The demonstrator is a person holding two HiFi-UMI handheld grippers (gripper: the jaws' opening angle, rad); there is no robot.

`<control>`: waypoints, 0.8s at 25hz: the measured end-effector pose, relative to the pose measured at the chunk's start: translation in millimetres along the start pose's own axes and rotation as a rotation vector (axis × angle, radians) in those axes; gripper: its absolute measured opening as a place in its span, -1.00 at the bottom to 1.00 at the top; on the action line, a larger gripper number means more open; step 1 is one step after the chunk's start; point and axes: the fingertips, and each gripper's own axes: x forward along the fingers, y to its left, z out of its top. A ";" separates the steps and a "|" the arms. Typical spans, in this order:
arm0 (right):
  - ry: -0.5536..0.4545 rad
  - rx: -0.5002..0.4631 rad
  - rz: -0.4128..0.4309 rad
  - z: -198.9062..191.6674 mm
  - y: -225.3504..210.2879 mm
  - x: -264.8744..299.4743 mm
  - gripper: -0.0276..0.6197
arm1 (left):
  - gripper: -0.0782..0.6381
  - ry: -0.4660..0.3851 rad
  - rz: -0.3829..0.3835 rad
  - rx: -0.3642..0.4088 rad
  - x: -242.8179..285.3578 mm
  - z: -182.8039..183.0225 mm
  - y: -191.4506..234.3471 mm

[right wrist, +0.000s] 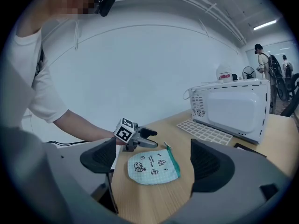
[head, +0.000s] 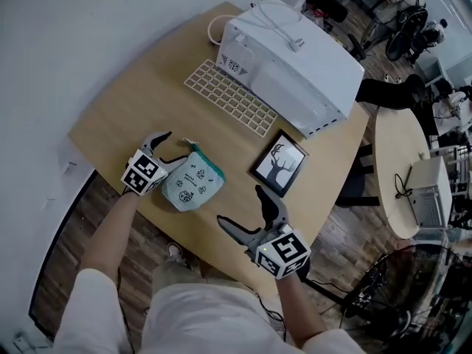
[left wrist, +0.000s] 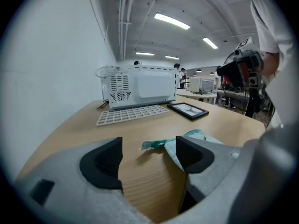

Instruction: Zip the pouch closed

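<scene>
At the lower left of the head view, left gripper (head: pixel 175 146): held in a hand, marker cube at the wrist end, jaws spread and pressing on nothing. In the left gripper view bare wood shows between the two dark pads; the teal zip tab (left wrist: pixel 153 144) lies just past the gap, and the right-hand pad overlaps the near edge of the pouch (head: pixel 192 183); contact there cannot be told. Pouch: pale mint fabric with small dark printed figures and a teal zip edge, lying flat on the bench (head: pixel 133 105) left of centre in the head view, immediately right of the left gripper; whether the zip is drawn cannot be told. At lower centre, right gripper (head: pixel 239 205): jaws set wide apart, nothing between them, pointed toward the upper left at the pouch and apart from it. In the right gripper view the pouch lies beyond the gap, with the left gripper at its far end. Right of the pouch, picture frame (head: pixel 279 163): black, flat on the bench, showing a tree drawing. Above centre, keyboard (head: pixel 230 96): white, set diagonally. Behind it toward the upper right, white appliance (head: pixel 291 68): box-shaped, with a cable lying on top. At the right edge, a round table (head: pixel 391 190) stands apart from the bench.
</scene>
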 end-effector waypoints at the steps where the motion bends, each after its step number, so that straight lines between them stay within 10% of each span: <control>1: 0.005 0.002 0.001 -1.4 -0.6 -0.3 0.57 | 0.25 0.020 -0.019 0.011 4.7 -4.4 0.6; 20: 0.012 0.061 -0.097 -17.2 -31.6 -28.7 0.57 | -0.38 0.212 -0.143 0.185 65.6 -38.3 2.2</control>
